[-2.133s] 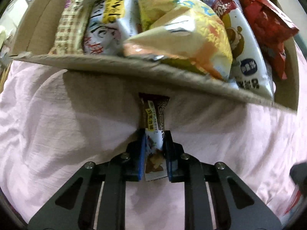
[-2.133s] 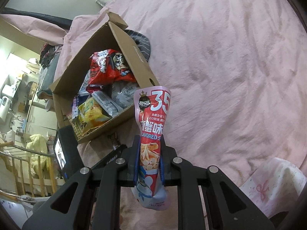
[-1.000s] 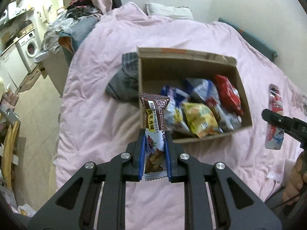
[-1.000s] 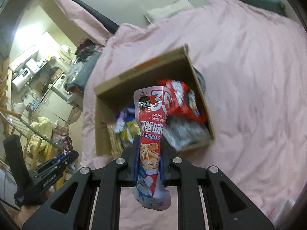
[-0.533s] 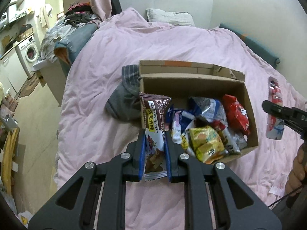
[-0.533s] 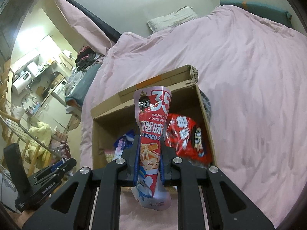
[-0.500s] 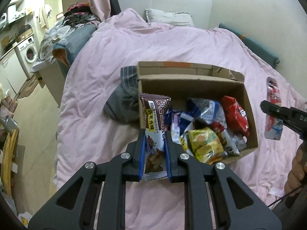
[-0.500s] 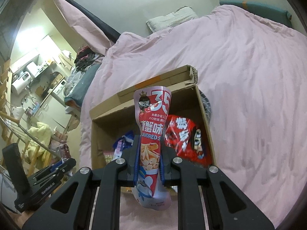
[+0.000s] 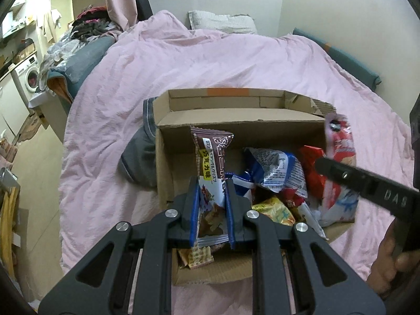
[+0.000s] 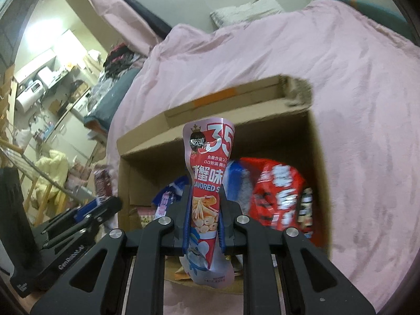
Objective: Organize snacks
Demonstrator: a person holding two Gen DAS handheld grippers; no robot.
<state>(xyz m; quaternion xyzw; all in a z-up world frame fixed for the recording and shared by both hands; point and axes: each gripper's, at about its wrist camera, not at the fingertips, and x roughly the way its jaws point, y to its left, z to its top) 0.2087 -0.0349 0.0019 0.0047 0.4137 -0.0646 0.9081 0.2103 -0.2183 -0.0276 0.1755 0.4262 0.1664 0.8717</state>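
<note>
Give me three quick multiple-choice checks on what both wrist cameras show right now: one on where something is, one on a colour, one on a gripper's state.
1. Where does the cardboard box sit?
A. on the pink bedspread
B. on a wooden desk
C. on the floor

2. What is the main colour of the packet in the left gripper?
A. green
B. brown
C. orange

3. What state is the right gripper in?
A. open and empty
B. shut on nothing
C. shut on the pink-and-red snack pouch

Answers:
1 A: pink fabric surrounds the box on all sides.
2 B: the chocolate wafer packet is dark brown with a yellow label.
3 C: both pads press on the pouch's sides.
</note>
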